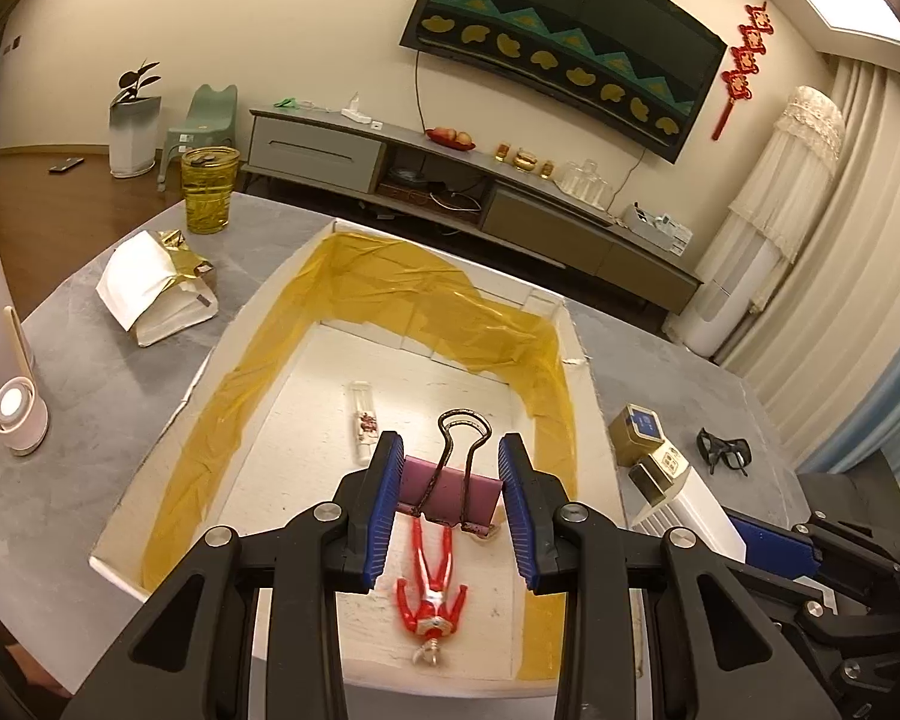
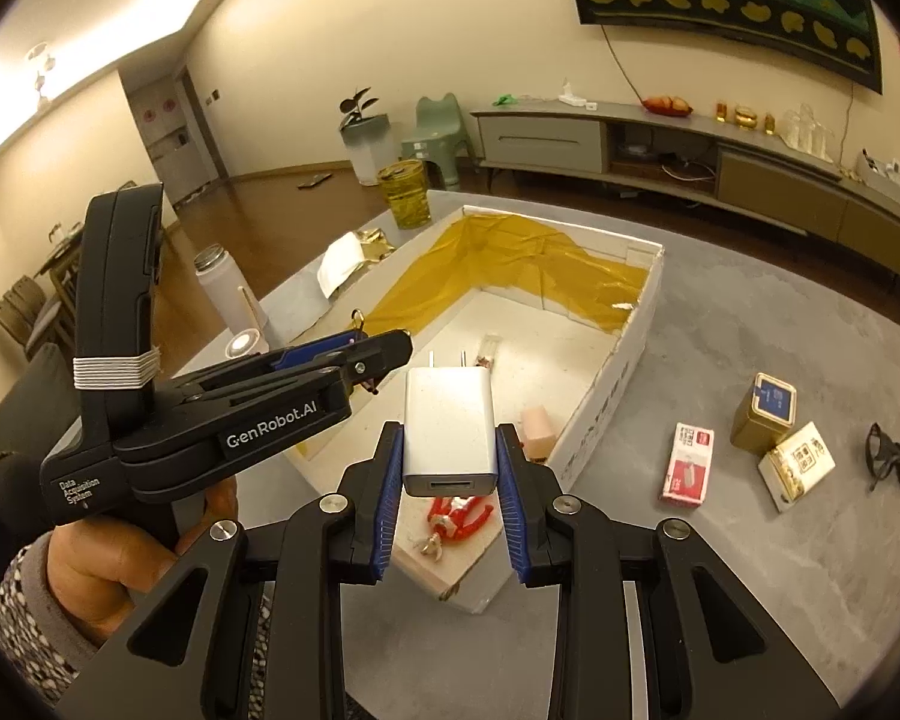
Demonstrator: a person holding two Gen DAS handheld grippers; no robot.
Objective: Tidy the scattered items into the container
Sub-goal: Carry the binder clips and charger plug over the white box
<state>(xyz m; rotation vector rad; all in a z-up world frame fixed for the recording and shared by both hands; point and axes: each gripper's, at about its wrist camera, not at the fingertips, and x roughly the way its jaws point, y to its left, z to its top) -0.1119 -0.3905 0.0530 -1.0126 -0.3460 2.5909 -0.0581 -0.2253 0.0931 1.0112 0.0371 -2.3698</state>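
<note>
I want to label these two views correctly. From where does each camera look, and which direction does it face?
Left wrist: sits on the left hand-held gripper, above the white box, facing the TV wall; its fingers hold a binder clip.
Right wrist: sits on the right hand-held gripper, at the box's near corner, facing the same wall; its fingers hold a white charger; the person's left hand shows.
Shared: box, red toy figure, glasses.

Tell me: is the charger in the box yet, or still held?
Held: the white charger sits clamped between the right gripper fingers, above the box.
</note>
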